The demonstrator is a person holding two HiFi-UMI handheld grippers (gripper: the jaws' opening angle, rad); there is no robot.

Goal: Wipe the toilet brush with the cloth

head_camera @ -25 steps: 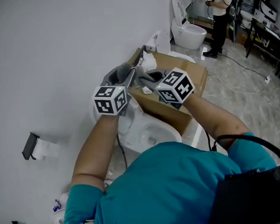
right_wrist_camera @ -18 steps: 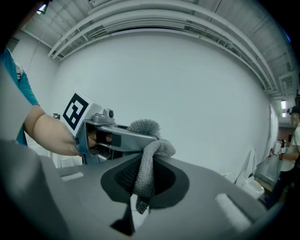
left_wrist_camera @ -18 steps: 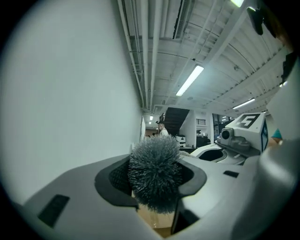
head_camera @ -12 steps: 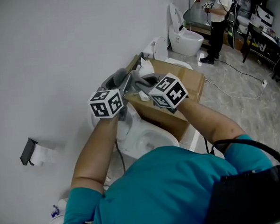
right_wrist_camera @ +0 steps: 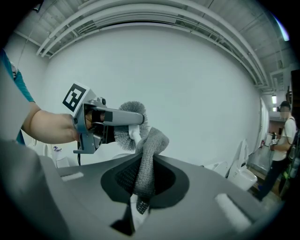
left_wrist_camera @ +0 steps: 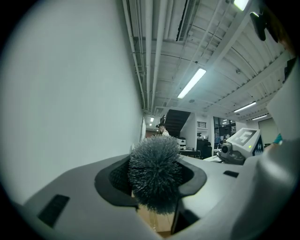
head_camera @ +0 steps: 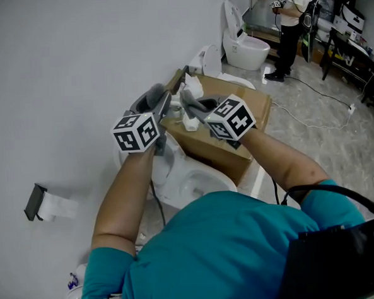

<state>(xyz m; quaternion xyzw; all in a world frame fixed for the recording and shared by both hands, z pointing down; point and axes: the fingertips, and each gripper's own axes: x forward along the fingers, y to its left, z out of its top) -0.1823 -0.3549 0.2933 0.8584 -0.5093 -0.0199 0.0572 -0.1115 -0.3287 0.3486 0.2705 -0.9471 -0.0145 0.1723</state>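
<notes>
The toilet brush (left_wrist_camera: 154, 178) has a round grey bristle head that sits between the jaws of my left gripper (left_wrist_camera: 155, 197), which is shut on it. In the right gripper view the left gripper (right_wrist_camera: 133, 123) holds the bristles (right_wrist_camera: 136, 108) up in front of the white wall, with the brush's white neck (right_wrist_camera: 134, 134) showing below. My right gripper (right_wrist_camera: 143, 185) is shut on a grey cloth (right_wrist_camera: 149, 154), whose bunched top touches the white neck. In the head view both grippers (head_camera: 164, 106) (head_camera: 189, 107) meet above the toilet, and the cloth (head_camera: 196, 105) lies between them.
A white toilet (head_camera: 192, 177) stands under my arms, with an open cardboard box (head_camera: 243, 139) beside it. A toilet paper holder (head_camera: 44, 205) hangs on the wall at left. Further back are another toilet (head_camera: 247, 44) and a standing person (head_camera: 290, 25).
The right gripper with the cloth has shifted a little against the brush. The left gripper has rolled slightly while staying in place. Both grips are unchanged.
</notes>
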